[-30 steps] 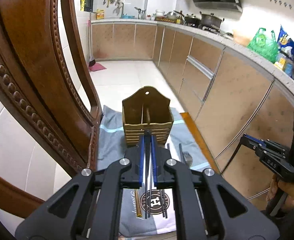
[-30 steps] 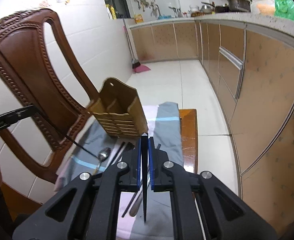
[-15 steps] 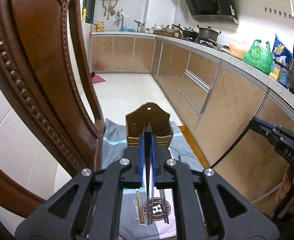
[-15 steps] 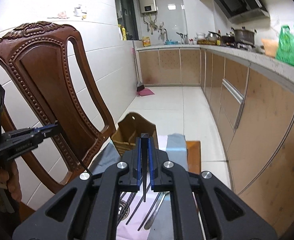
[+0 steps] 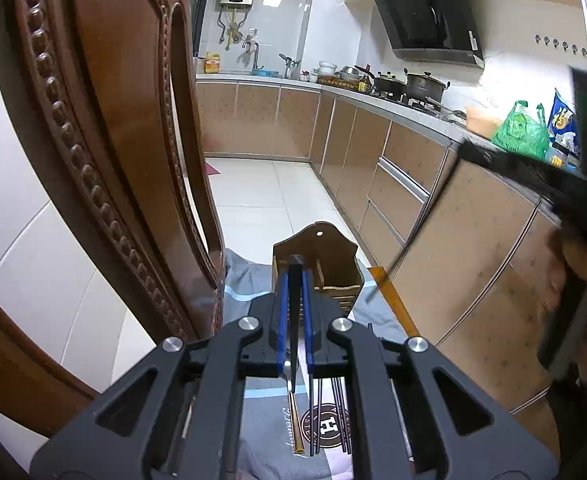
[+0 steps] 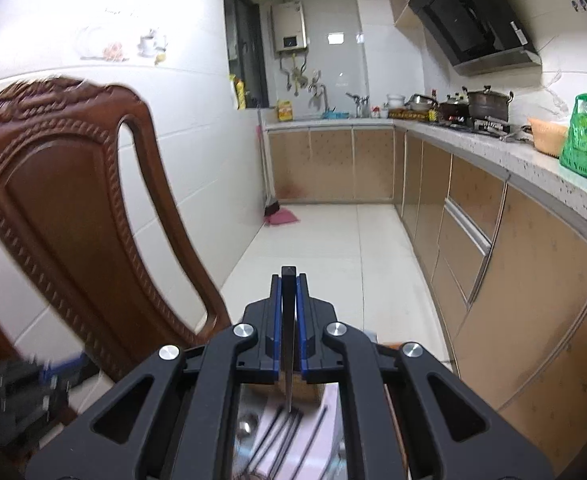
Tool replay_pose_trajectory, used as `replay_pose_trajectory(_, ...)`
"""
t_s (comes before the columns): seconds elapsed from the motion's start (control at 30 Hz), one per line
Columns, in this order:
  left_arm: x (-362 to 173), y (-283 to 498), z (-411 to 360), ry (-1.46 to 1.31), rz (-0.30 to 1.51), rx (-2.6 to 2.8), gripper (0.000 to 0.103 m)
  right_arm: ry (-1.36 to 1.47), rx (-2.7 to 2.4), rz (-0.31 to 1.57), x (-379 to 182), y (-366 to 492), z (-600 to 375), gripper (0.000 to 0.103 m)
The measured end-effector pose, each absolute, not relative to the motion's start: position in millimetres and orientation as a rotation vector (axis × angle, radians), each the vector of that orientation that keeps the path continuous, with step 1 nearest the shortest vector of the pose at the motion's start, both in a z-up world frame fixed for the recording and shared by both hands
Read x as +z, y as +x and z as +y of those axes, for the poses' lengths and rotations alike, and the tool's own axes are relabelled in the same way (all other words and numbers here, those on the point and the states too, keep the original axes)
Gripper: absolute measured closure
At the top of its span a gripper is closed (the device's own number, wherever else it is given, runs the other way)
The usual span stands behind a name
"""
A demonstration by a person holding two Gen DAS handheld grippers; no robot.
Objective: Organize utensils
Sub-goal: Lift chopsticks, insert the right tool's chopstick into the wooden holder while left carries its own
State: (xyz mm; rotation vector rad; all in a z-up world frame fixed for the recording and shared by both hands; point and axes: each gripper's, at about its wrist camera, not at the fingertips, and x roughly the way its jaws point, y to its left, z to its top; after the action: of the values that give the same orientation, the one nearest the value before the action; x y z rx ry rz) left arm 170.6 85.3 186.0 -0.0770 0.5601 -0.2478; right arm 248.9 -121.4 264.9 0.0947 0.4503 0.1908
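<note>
The left gripper [image 5: 294, 276] is closed to a narrow gap on one dark chopstick [image 5: 294, 320], which runs upright between the blue pads [image 5: 280, 320], its square end above the fingertips. Directly ahead of that gripper, the wooden utensil holder [image 5: 335, 264] stands on a grey cloth [image 5: 245, 284] spread over the seat of a carved wooden chair [image 5: 105, 128]. Below the left gripper, several more dark chopsticks [image 5: 339, 416] and one gold-coloured utensil [image 5: 296, 424] lie side by side on the cloth, near a round printed emblem [image 5: 327, 426]. The right gripper [image 6: 288, 280] is likewise closed narrowly on a second chopstick [image 6: 288, 328], held upright, its thin tip pointing down toward the loose chopsticks [image 6: 269, 436] on the cloth; that region is blurred. In the left wrist view, the right gripper appears at the right edge, raised well above the seat, with its chopstick slanting down toward the holder's right side. Kitchen cabinets [image 6: 473, 216] and a countertop [image 6: 533, 164] run along the right.
</note>
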Motion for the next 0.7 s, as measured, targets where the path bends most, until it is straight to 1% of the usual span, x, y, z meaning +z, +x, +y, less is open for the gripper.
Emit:
replay_pose_trajectory(0.07, 185.7, 171.5, 87.0, -0.078, 0.559, -0.249, 0.097, 0.102, 0.167, 0.432, 264.1, 263.2, -116.7, 0.096)
replay_pose_trajectory(0.23, 181.9, 174.7, 89.1, -0.077, 0.569, -0.25, 0.096, 0.109, 0.113, 0.429, 241.2, 299.0, -107.2, 0.096)
replay_pose_trajectory(0.4, 179.2, 181.3, 90.1, -0.086, 0.58, -0.24, 0.097, 0.179, 0.126, 0.492, 191.8, 329.1, -113.2, 0.095)
replay_pose_trajectory(0.43, 179.3, 182.0, 90.4, -0.09, 0.58, -0.24, 0.097, 0.193, 0.141, 0.517, 182.2, 334.4, -115.3, 0.092)
replay_pose_trajectory(0.47, 178.8, 183.2, 90.2, -0.093, 0.582, -0.24, 0.097, 0.21, 0.156, 0.55, 169.2, 337.5, -121.0, 0.08)
replay_pose_trajectory(0.5, 178.1, 184.1, 89.7, -0.095, 0.583, -0.24, 0.097, 0.218, 0.16, 0.556, 164.1, 336.6, -123.9, 0.07)
replay_pose_trajectory(0.53, 177.1, 185.1, 89.2, -0.096, 0.585, -0.24, 0.097, 0.238, 0.157, 0.54, 156.7, 328.0, -133.5, 0.045)
replay_pose_trajectory(0.57, 176.6, 185.3, 89.3, -0.098, 0.587, -0.238, 0.097, 0.266, 0.144, 0.501, 152.0, 313.7, -145.2, 0.027)
replay_pose_trajectory(0.63, 175.1, 186.3, 89.3, -0.101, 0.586, -0.232, 0.097, 0.314, 0.134, 0.438, 145.3, 281.0, -165.6, 0.018)
replay_pose_trajectory(0.7, 173.4, 187.2, 88.0, -0.106, 0.58, -0.229, 0.097, 0.348, 0.152, 0.408, 132.5, 246.5, -185.3, 0.013)
